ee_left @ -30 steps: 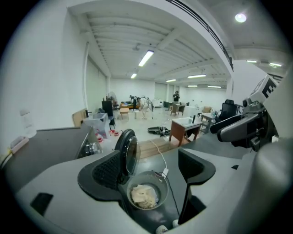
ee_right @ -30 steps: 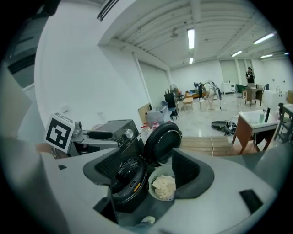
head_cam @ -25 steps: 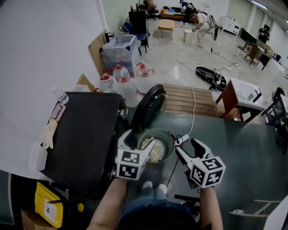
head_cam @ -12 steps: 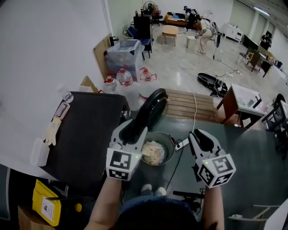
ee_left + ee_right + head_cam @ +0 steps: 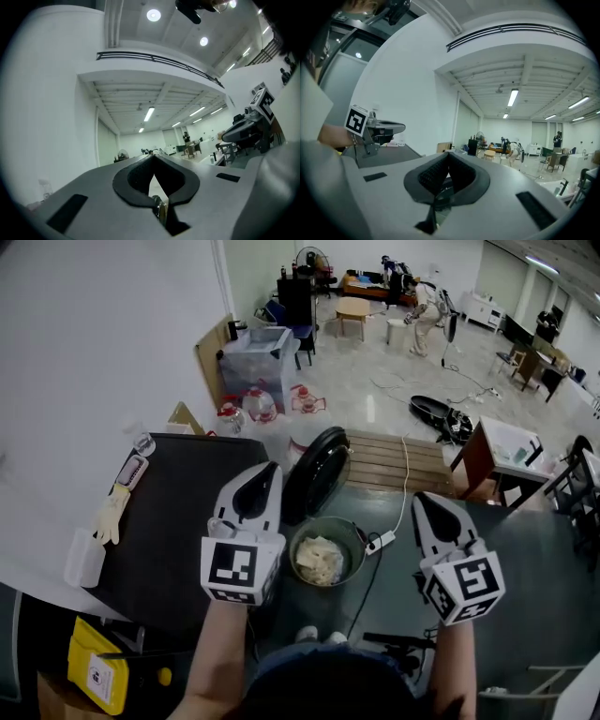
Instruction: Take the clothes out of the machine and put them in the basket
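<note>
A grey round basket (image 5: 351, 538) on the dark floor mat holds a pale cream bundle of clothes (image 5: 319, 559). Left of it is the black machine (image 5: 173, 521), its round dark door (image 5: 317, 474) swung open. My left gripper (image 5: 265, 468) is raised over the machine's right edge, beside the door, and points level. Its jaws have just been closing and are shut with nothing between them (image 5: 152, 157). My right gripper (image 5: 422, 498) hangs to the right of the basket; its jaws, also just closed, are shut and empty (image 5: 449, 154).
A white power strip (image 5: 380, 542) with its cable lies right of the basket. Behind are a wooden pallet (image 5: 394, 451), water jugs (image 5: 246, 401) and a clear storage bin (image 5: 258, 348). A glove (image 5: 108, 514) lies on the machine. A yellow box (image 5: 94, 662) sits at lower left.
Both grippers have risen from just over the basket and their jaws have closed on nothing. The left one now stands beside the open door; the clothes stay in the basket.
</note>
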The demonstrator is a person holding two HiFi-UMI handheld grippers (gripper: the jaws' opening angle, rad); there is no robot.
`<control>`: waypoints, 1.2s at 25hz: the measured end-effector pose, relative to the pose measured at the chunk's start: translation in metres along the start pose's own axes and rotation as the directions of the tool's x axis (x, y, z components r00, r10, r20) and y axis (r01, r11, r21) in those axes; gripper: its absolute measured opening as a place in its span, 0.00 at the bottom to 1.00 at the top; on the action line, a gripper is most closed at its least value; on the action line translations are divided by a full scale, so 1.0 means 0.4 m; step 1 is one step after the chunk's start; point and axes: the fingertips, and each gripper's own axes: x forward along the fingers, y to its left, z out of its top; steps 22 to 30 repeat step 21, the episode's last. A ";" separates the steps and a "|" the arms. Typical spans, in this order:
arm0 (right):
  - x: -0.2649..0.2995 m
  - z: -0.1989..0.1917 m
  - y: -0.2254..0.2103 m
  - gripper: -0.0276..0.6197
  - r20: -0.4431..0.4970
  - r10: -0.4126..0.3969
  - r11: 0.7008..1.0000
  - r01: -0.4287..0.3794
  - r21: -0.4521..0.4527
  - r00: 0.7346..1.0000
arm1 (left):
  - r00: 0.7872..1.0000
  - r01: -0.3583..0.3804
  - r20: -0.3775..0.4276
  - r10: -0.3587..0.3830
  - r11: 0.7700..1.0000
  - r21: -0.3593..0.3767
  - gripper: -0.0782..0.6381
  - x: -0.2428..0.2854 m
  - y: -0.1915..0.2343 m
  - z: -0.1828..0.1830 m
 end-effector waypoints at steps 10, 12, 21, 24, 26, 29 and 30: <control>-0.012 0.084 -0.024 0.05 0.102 -0.085 0.991 0.094 -0.094 0.991 | 1.000 -0.023 -0.011 0.024 0.999 0.032 0.11 0.006 0.040 0.024; -0.010 0.089 -0.023 0.05 0.102 -0.082 0.988 0.094 -0.121 0.991 | 1.000 -0.030 -0.005 0.030 0.999 0.017 0.11 0.009 0.050 0.026; -0.010 0.095 -0.036 0.05 0.093 -0.096 0.983 0.109 -0.147 0.991 | 1.000 -0.010 -0.017 0.010 1.000 0.029 0.11 0.025 0.047 0.023; -0.010 0.095 -0.036 0.05 0.093 -0.096 0.983 0.109 -0.147 0.991 | 1.000 -0.010 -0.017 0.010 1.000 0.029 0.11 0.025 0.047 0.023; -0.010 0.095 -0.036 0.05 0.093 -0.096 0.983 0.109 -0.147 0.991 | 1.000 -0.010 -0.017 0.010 1.000 0.029 0.11 0.025 0.047 0.023; -0.010 0.095 -0.036 0.05 0.093 -0.096 0.983 0.109 -0.147 0.991 | 1.000 -0.010 -0.017 0.010 1.000 0.029 0.11 0.025 0.047 0.023; -0.010 0.095 -0.036 0.05 0.093 -0.096 0.983 0.109 -0.147 0.991 | 1.000 -0.010 -0.017 0.010 1.000 0.029 0.11 0.025 0.047 0.023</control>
